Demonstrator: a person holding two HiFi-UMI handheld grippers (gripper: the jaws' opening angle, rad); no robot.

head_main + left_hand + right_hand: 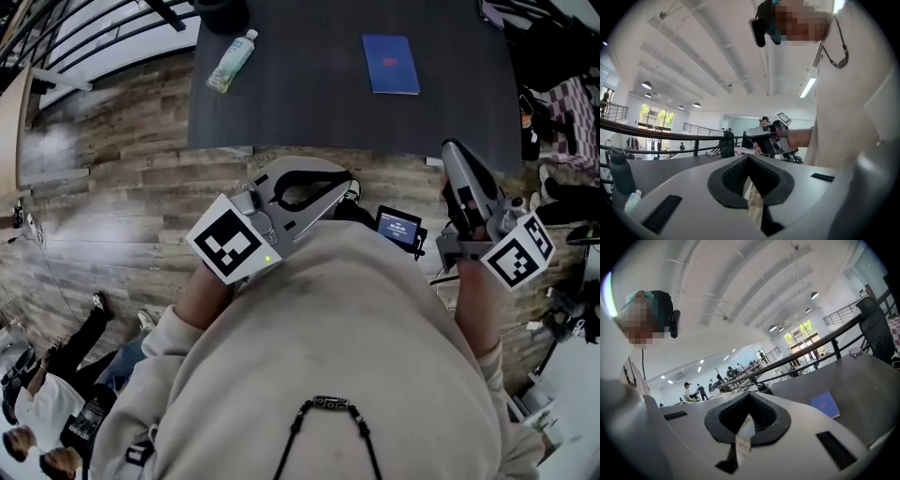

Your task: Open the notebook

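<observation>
Both closed and empty: left gripper (345, 178), right gripper (452, 150); blue notebook (390, 64), plastic bottle (232, 61) on dark table (309, 103).

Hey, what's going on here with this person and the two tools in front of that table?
A person in a cream sweater faces a dark table, holding a gripping tool in each hand close to the body. The left claw and the right claw are both shut with nothing in them. A blue notebook lies closed on the table, and a plastic bottle lies further left in the head view. Neither claw touches the notebook, so opening it has not yet begun.
</observation>
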